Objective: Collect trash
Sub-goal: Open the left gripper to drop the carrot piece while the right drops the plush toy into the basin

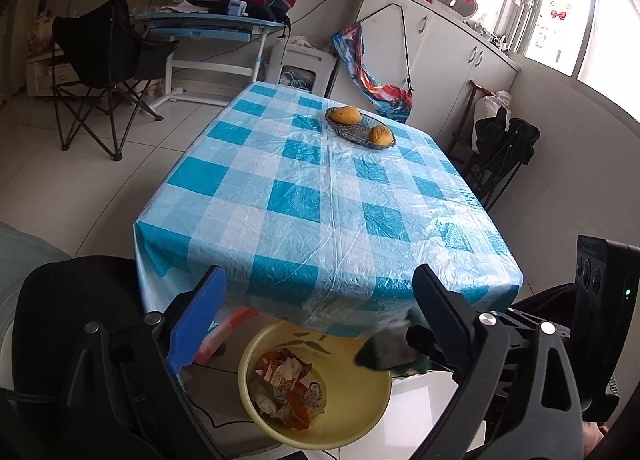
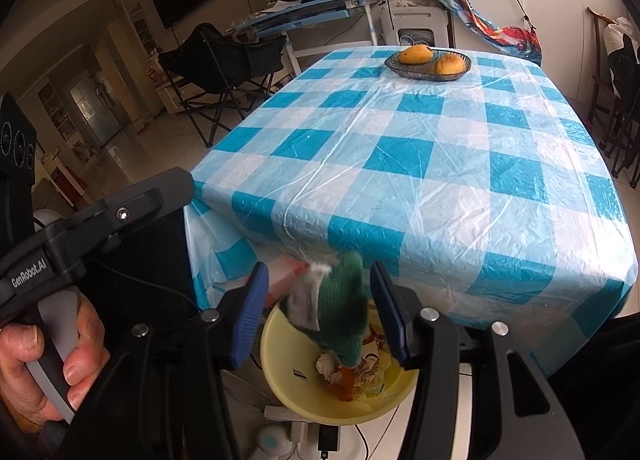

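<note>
Right wrist: blurred green-and-white trash [image 2: 340, 308] midair.

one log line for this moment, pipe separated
phase: dropping trash | right gripper: open, green wrapper blurred between jaws above yellow bin | left gripper: open, empty | table: fruit dish only

A bin [image 2: 340, 404] sits on the floor just before the near edge of the table [image 2: 420, 163], with trash [image 1: 288, 392] inside it. A blurred wrapper [image 2: 340, 312], seemingly in mid-air, is above the bin between the right gripper's [image 2: 320, 316] fingers. At the table's far end, a dish [image 1: 360, 127] holds two fruits [image 1: 382, 135].
</note>
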Demonstrator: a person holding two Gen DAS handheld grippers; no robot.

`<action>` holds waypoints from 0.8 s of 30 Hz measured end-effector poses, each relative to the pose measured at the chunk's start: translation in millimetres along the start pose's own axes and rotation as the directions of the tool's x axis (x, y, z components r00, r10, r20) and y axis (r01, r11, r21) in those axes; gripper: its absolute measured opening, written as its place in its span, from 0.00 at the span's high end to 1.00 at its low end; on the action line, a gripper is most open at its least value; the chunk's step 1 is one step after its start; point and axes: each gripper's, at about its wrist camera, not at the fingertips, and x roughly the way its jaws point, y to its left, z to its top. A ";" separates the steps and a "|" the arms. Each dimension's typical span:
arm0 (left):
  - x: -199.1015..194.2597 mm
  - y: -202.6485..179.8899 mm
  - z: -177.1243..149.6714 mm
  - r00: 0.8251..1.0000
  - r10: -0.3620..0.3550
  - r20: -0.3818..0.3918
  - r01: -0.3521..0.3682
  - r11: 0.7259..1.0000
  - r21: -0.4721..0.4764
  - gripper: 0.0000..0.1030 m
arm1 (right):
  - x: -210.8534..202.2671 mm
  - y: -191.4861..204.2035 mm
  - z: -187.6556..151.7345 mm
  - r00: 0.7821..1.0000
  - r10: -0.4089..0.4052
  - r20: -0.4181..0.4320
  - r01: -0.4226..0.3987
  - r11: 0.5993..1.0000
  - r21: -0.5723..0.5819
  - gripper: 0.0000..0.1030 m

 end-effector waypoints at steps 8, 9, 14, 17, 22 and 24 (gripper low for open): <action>-3.2 -0.8 1.3 0.999 0.048 0.019 -0.048 0.999 0.013 0.07 | -4.2 -0.6 2.1 1.000 -0.021 0.022 0.021 1.000 0.005 0.31; -3.2 -0.6 1.7 0.998 0.059 0.021 -0.059 0.998 0.015 0.07 | -5.2 -1.3 2.5 0.999 -0.027 0.027 0.027 1.000 0.008 0.30; -5.3 -0.1 2.7 0.996 0.088 0.035 -0.089 0.996 0.022 0.07 | -14.5 -2.2 4.8 0.987 -0.135 0.083 0.135 0.991 0.002 0.20; -5.5 -4.0 2.3 0.993 0.108 0.046 -0.111 0.993 0.051 0.07 | -24.6 -3.6 7.0 0.962 -0.233 0.145 0.234 0.972 0.007 0.11; -5.9 -14.9 1.7 0.989 0.135 0.058 -0.142 0.982 0.128 0.07 | -40.8 -7.6 12.2 0.904 -0.350 0.244 0.352 0.935 0.036 0.07; -7.4 -17.0 1.4 0.989 0.135 0.060 -0.142 0.980 0.143 0.07 | -44.9 -8.2 13.4 0.894 -0.362 0.264 0.364 0.930 0.041 0.07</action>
